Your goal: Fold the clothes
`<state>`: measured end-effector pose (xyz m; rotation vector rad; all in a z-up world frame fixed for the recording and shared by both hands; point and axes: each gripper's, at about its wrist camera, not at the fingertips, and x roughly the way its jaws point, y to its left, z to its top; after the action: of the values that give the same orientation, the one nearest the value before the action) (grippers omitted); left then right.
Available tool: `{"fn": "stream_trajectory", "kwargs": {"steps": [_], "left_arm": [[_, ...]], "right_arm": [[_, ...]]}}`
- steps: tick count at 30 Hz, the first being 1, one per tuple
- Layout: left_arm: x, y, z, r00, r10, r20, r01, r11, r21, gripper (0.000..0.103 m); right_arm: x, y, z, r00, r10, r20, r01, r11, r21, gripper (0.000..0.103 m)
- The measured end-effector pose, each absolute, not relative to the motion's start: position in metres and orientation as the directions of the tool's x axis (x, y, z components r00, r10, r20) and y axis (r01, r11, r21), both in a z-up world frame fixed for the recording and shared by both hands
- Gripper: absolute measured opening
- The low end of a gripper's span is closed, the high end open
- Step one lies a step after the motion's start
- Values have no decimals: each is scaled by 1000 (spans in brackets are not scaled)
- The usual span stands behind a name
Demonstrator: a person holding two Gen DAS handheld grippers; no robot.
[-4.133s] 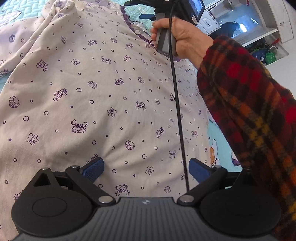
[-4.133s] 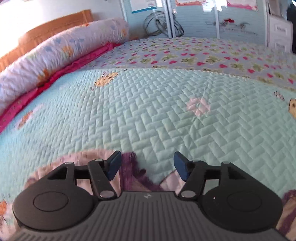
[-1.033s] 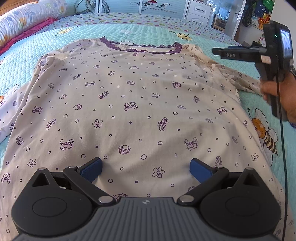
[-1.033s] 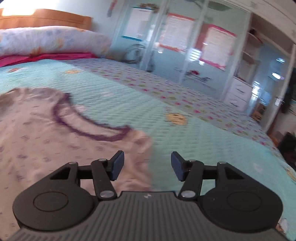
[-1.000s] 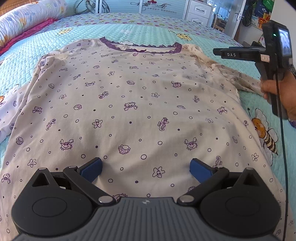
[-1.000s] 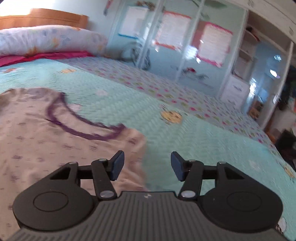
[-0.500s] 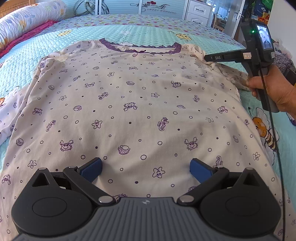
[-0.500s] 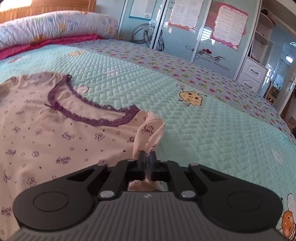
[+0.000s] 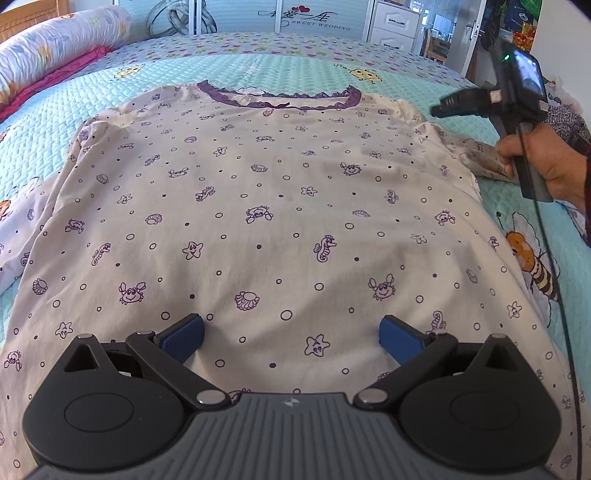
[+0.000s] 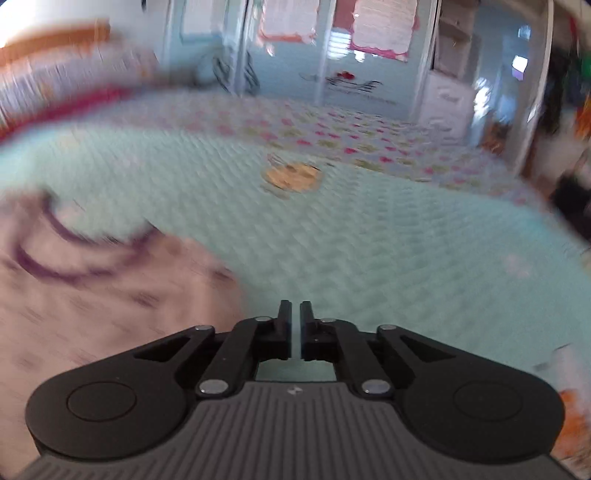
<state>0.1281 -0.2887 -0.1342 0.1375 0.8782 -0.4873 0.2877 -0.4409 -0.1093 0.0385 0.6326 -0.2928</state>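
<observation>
A pale nightshirt (image 9: pixel 280 206) printed with purple sea creatures lies flat on the teal quilted bedspread (image 9: pixel 44 140), its lace neckline (image 9: pixel 277 101) at the far end. My left gripper (image 9: pixel 291 334) hovers open over the hem end, blue pads wide apart, with nothing between them. A hand (image 9: pixel 554 162) holds my right gripper (image 9: pixel 437 110) off the shirt's right shoulder, above the right sleeve (image 9: pixel 480 158). The blurred right wrist view shows that gripper (image 10: pixel 295 306) over bare bedspread (image 10: pixel 369 240), beside the shirt (image 10: pixel 92 302). Its jaws are opening, a narrow slit apart, with nothing between them.
A rolled floral quilt (image 9: pixel 48 48) lies along the bed's far left. Wardrobe doors (image 9: pixel 258 18) and white drawers (image 9: pixel 395 29) stand beyond the bed. A black cable (image 9: pixel 554 277) hangs from the right gripper past the shirt's right edge. The left sleeve (image 9: pixel 14 229) trails off to the left.
Half a second ago the right gripper was shut on the shirt's shoulder fabric. It has let go and swung right, off the shirt. The left gripper has not moved.
</observation>
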Motion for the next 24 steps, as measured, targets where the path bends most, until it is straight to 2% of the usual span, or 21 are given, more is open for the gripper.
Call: {"fn": "stream_trajectory", "kwargs": {"steps": [3, 7, 9, 12, 18, 19, 20, 21, 22, 23, 24], "left_arm": [[129, -288, -134, 534, -355, -767, 463, 882, -86, 103], [129, -288, -133, 532, -357, -768, 465, 881, -87, 103], [129, -287, -133, 531, -358, -768, 465, 881, -89, 103], [128, -288, -134, 535, -354, -767, 464, 882, -83, 103], [125, -291, -135, 550, -339, -764, 461, 885, -61, 103], [125, -291, -135, 551, -337, -763, 461, 886, -59, 103], [125, -292, -135, 552, -337, -763, 460, 886, -58, 103], [125, -292, -135, 553, -337, -762, 460, 886, -58, 103], [125, -292, -135, 554, -337, -761, 459, 886, -59, 103], [125, -292, -135, 555, -337, -761, 459, 886, -58, 103], [125, -292, -135, 555, -337, -760, 460, 886, -57, 103]], "right_arm": [[280, -439, -102, 791, -197, -579, 268, 963, 38, 34], [246, -441, -95, 771, -266, -579, 313, 950, -20, 59], [223, -451, -92, 754, -299, -585, 336, 941, -48, 62], [194, -459, -95, 713, -333, -617, 330, 936, -124, 72], [187, -480, -111, 693, -260, -672, 294, 954, -66, 79], [189, -481, -115, 684, -238, -689, 277, 959, -57, 79], [189, -480, -117, 678, -211, -704, 247, 968, -52, 74], [189, -475, -118, 675, -196, -711, 219, 974, -60, 50], [187, -470, -115, 674, -205, -710, 205, 975, -87, 16], [183, -462, -110, 676, -229, -700, 202, 972, -123, 7], [178, -452, -103, 688, -250, -682, 192, 968, -161, 7]]}}
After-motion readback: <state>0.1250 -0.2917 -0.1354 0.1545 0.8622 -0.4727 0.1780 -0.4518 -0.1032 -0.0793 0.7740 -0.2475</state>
